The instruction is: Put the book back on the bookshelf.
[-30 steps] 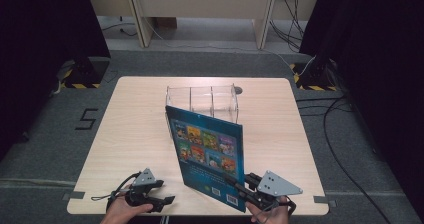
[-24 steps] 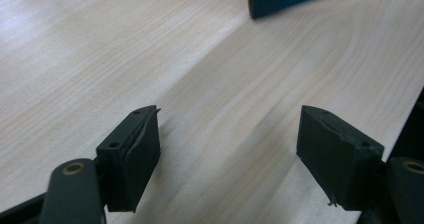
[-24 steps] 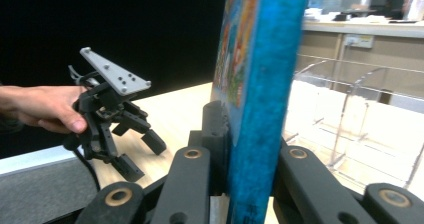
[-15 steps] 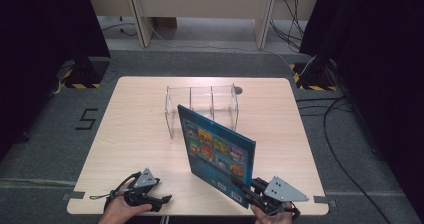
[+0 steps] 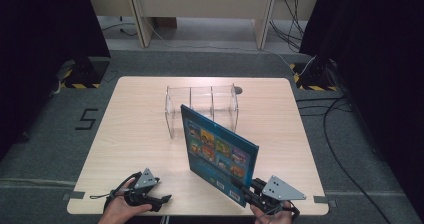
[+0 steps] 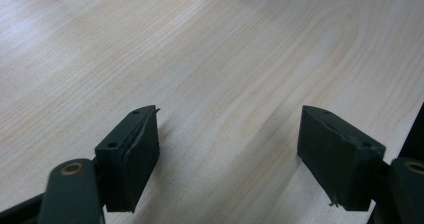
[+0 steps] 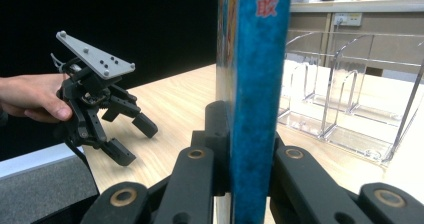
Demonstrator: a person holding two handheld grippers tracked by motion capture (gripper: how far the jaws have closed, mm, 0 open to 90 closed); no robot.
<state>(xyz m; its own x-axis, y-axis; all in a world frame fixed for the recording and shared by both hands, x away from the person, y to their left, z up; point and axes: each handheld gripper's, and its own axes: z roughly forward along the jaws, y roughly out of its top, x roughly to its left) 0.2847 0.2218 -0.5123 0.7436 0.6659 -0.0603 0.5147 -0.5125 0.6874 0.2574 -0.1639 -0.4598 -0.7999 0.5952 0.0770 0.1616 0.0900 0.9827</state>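
Blue hardcover picture book [image 5: 220, 151] stands tilted on edge near the front of the light wooden table [image 5: 130, 129], clamped at its lower corner by the right gripper [image 5: 245, 194]. Clear acrylic three-slot rack [image 5: 200, 106] stands just behind it. Judged next: keep the book upright, align it with a slot; left gripper [image 5: 162, 200], jaws spread and empty, may steady it.

Your bench [image 5: 135, 134] is pale wood-grain laminate, smooth with a soft sheen. The book [image 5: 220, 151] has a glossy printed cover and a slightly mottled blue spine. The rack [image 5: 200, 106] behind it is clear, shiny plastic. Your left claw [image 6: 227, 159] has matt black pads [image 6: 137, 159]; its top plate [image 7: 95, 54] looks like dull grey metal.
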